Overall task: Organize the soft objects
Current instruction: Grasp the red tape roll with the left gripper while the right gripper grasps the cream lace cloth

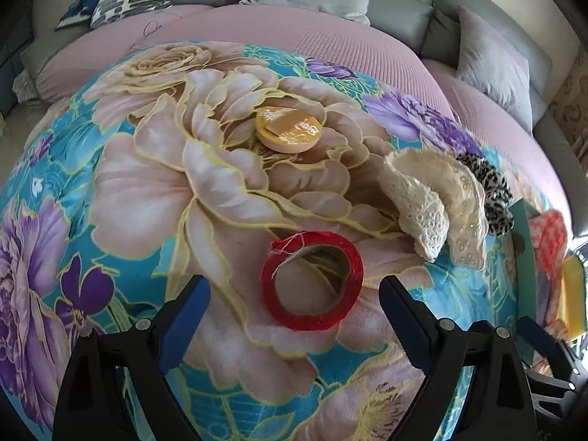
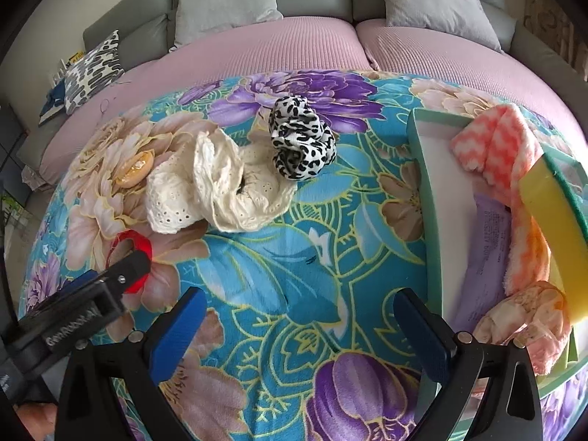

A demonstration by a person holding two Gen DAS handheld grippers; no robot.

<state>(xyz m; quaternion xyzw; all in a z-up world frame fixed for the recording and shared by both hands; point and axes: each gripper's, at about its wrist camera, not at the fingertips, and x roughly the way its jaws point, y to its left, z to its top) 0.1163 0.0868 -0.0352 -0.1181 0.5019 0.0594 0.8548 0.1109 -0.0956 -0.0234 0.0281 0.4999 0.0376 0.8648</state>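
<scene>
Both tongs stand apart and empty: left tongs flank the red tape ring, right tongs hover over bare blanket. Ahead of the right pair lie the cream lace scrunchie and, beyond it, the leopard scrunchie. The green box sits to their right, so the right hand looks better placed to fetch either one.

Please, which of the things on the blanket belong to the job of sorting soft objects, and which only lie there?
For the job: cream lace scrunchie, leopard-print scrunchie, green box already holding a pink cloth and a sponge.

Just lying there: red tape roll, round yellow tin, sofa cushions.
</scene>
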